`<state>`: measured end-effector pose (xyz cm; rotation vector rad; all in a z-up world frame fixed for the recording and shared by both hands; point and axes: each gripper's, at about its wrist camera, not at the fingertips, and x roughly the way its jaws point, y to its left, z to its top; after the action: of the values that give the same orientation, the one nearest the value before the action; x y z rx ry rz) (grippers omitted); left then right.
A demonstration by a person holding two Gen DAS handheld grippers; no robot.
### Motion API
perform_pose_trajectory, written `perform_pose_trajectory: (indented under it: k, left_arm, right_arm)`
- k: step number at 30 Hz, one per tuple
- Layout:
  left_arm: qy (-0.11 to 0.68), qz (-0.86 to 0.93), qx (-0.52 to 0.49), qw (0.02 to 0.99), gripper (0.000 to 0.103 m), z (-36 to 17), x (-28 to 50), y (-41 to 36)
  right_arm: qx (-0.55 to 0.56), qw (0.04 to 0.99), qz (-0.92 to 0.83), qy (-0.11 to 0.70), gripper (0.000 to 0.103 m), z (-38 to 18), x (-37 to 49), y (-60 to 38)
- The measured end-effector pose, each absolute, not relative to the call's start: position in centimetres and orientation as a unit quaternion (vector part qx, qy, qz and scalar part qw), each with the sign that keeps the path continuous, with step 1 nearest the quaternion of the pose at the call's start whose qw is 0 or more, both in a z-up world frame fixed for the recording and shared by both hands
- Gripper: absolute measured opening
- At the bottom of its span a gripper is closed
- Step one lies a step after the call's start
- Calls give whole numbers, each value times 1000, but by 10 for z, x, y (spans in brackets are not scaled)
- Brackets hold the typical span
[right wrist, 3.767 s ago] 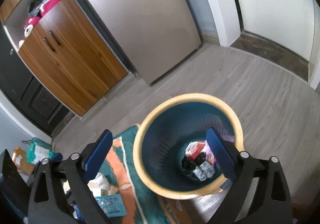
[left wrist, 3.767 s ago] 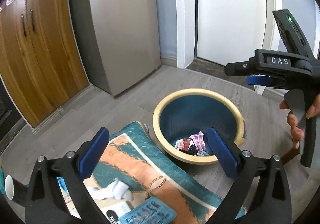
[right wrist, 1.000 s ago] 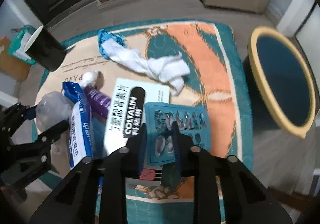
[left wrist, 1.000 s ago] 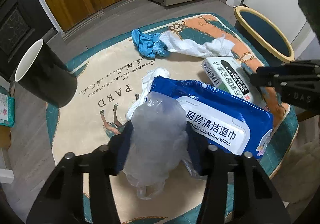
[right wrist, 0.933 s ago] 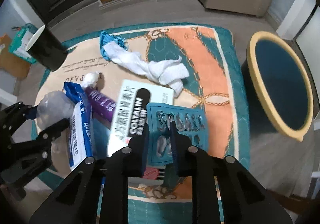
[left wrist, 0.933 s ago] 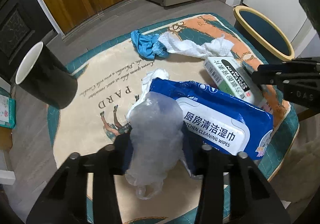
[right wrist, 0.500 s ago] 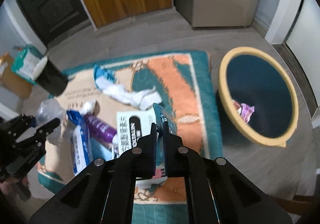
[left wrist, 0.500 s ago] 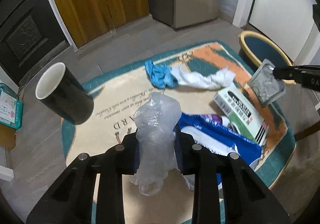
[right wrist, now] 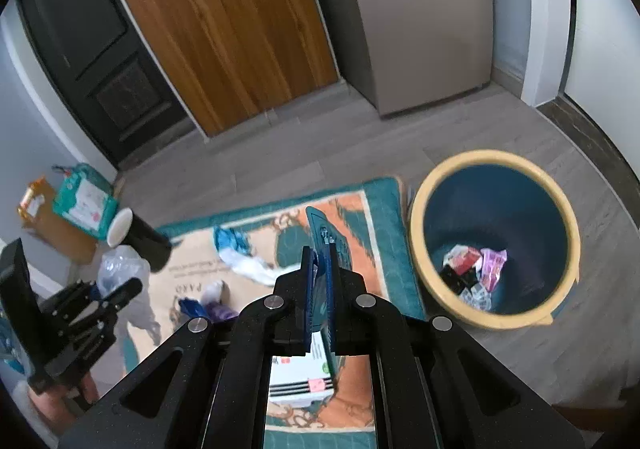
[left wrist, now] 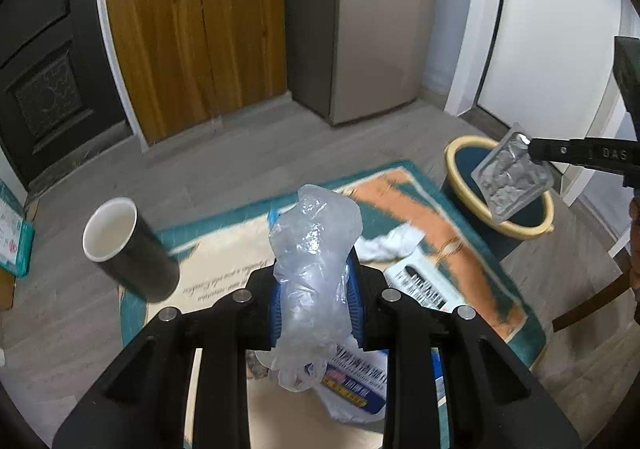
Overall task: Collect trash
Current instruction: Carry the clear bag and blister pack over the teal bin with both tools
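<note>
My left gripper (left wrist: 316,289) is shut on a crumpled clear plastic bag (left wrist: 316,249) and holds it above the round table (left wrist: 224,249). My right gripper (right wrist: 319,269) is shut on a teal blister pack (right wrist: 326,233), seen edge-on; in the left wrist view the pack (left wrist: 510,183) hangs near the bin. The blue bin with a yellow rim (right wrist: 420,249) stands on the floor right of the table, with wrappers (right wrist: 474,269) at its bottom. The left gripper with the bag (right wrist: 120,269) also shows at the left of the right wrist view.
On the table lie a black paper cup (left wrist: 128,249), a white tissue (left wrist: 392,243), a blue cloth (right wrist: 230,241), a white box (left wrist: 424,285), a blue wipes pack (left wrist: 352,377) and a purple tube (right wrist: 218,311). Wooden cabinet (left wrist: 192,29) and fridge (left wrist: 360,21) stand behind.
Both grippers have risen from the table with their loads. The right gripper has carried the blister pack up and toward the bin; the left has lifted the plastic bag off the wipes pack.
</note>
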<state>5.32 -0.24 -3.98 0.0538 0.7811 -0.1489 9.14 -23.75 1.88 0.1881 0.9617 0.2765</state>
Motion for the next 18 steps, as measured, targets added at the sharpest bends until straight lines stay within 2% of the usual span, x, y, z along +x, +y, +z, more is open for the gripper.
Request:
perform_pose_trajectory:
  k: [9,18]
  left_arm:
    - [344,-116,-8,932,25,-12,68,-33]
    - [350,-153,2,924,25,-19,94,-79]
  right_arm:
    - [151,878,155,427,7,41,96,-283]
    - [201,867,175,422,7,41,107,-321]
